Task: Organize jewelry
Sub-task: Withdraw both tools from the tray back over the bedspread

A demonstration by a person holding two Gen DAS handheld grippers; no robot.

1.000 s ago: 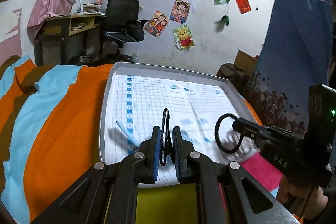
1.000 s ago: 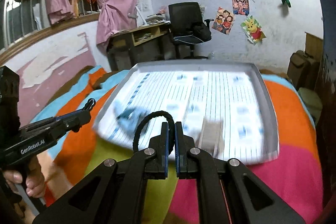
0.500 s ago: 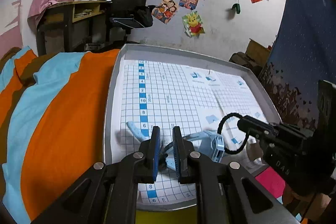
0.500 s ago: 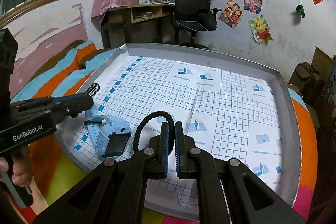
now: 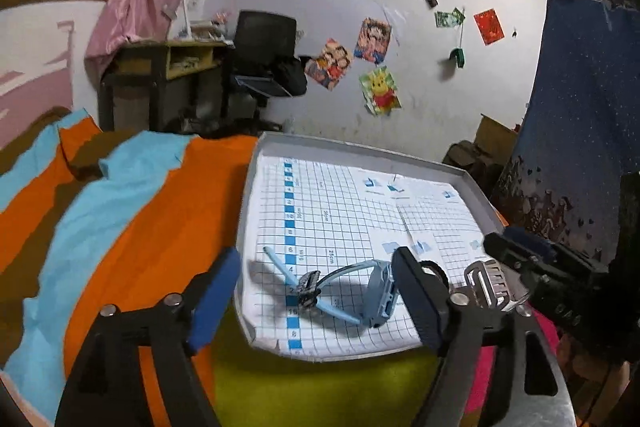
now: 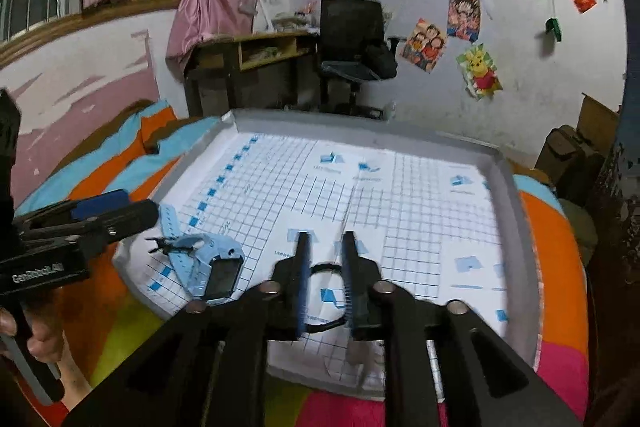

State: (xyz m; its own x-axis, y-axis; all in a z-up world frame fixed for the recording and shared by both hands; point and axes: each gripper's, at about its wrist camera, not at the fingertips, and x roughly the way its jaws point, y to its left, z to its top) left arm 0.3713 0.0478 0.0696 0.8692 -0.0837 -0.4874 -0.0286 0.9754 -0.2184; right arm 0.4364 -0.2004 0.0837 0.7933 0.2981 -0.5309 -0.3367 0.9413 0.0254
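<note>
A grey tray (image 5: 360,149) (image 6: 516,195) lined with grid paper rests on the striped bedspread. In its near left corner lies a light-blue watch (image 5: 378,291) (image 6: 212,267) with a small black clip (image 5: 308,285) (image 6: 164,247) on its strap. My left gripper (image 5: 314,297) (image 6: 132,207) is opening wide around that corner and holds nothing. My right gripper (image 6: 326,279) (image 5: 500,245) is opening; a black hair tie (image 6: 324,323) lies loose on the paper between its jaws. The left view shows the tie (image 5: 434,267) half hidden behind a finger.
A silver metal watch band (image 5: 488,283) lies by the tray's near right part. The orange, blue and yellow bedspread (image 5: 132,227) surrounds the tray. A desk (image 6: 256,47) and black office chair (image 6: 352,35) stand at the far wall. A person's hand (image 6: 36,339) holds the left gripper's handle.
The left jaws sprang open and let go of the black clip, which now lies on the watch strap. The right jaws parted and the hair tie dropped between them onto the paper.
</note>
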